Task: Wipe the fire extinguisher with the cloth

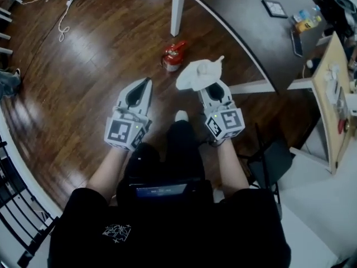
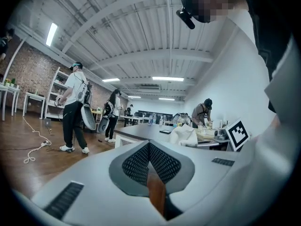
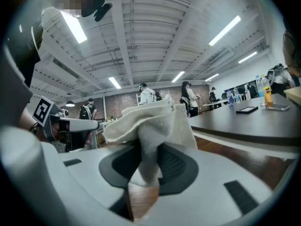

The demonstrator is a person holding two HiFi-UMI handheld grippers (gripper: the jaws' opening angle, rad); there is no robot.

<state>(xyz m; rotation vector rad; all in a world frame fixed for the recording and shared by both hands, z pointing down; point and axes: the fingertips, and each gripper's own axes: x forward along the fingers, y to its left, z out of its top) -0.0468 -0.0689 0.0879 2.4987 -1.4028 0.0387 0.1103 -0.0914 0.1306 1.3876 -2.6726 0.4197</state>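
Note:
A small red fire extinguisher [image 1: 174,55] stands on the wooden floor beside a table leg. My right gripper [image 1: 212,86] is shut on a crumpled white cloth [image 1: 198,73], which bunches up from between the jaws in the right gripper view as the cloth [image 3: 150,126]. The cloth hangs just right of the extinguisher in the head view and does not visibly touch it. My left gripper [image 1: 140,87] is shut with nothing in it, level with the right one and below-left of the extinguisher. In the left gripper view my left gripper [image 2: 149,147] points across the room; the extinguisher is not in that view.
A dark curved table [image 1: 245,27] on white legs [image 1: 177,7] stands behind the extinguisher, with a tablet [image 1: 275,8] and bottles [image 1: 307,20] on it. A white cable [image 1: 61,15] lies on the floor at far left. Several people [image 2: 74,108] stand further off.

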